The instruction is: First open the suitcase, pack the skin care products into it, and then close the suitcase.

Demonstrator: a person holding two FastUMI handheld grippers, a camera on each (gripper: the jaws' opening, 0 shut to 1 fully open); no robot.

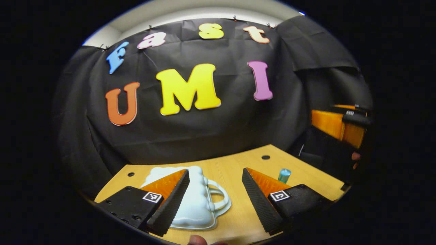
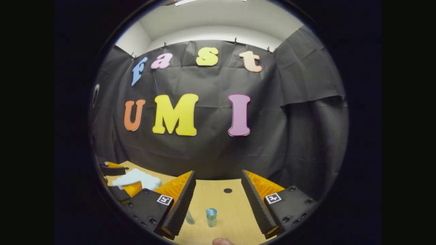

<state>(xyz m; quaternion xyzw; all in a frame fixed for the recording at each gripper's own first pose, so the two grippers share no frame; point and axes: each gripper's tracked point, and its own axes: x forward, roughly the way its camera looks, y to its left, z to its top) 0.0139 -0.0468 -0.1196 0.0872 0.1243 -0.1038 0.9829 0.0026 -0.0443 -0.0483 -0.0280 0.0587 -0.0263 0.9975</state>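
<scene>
A pale blue suitcase [image 1: 197, 204] lies flat and closed on the wooden table [image 1: 238, 163], its handle [image 1: 219, 200] pointing right. My left gripper [image 1: 215, 173] hovers open just above it, and its left finger overlaps the case's left part. A small clear bottle with a blue cap [image 1: 284, 175] stands to the right of it. In the right gripper view that bottle [image 2: 211, 216] stands upright between the fingers of my open right gripper [image 2: 218, 173]. A second small bottle [image 2: 189, 217] is partly hidden behind its left finger. The suitcase [image 2: 138, 178] and the left gripper [image 2: 119, 182] show at far left.
The black cloth wall closes off the back and right side of the table. The tabletop has round holes [image 1: 265, 157] [image 2: 228, 190]. The right gripper [image 1: 337, 126] and a bit of the hand holding it hang at the right edge of the left gripper view.
</scene>
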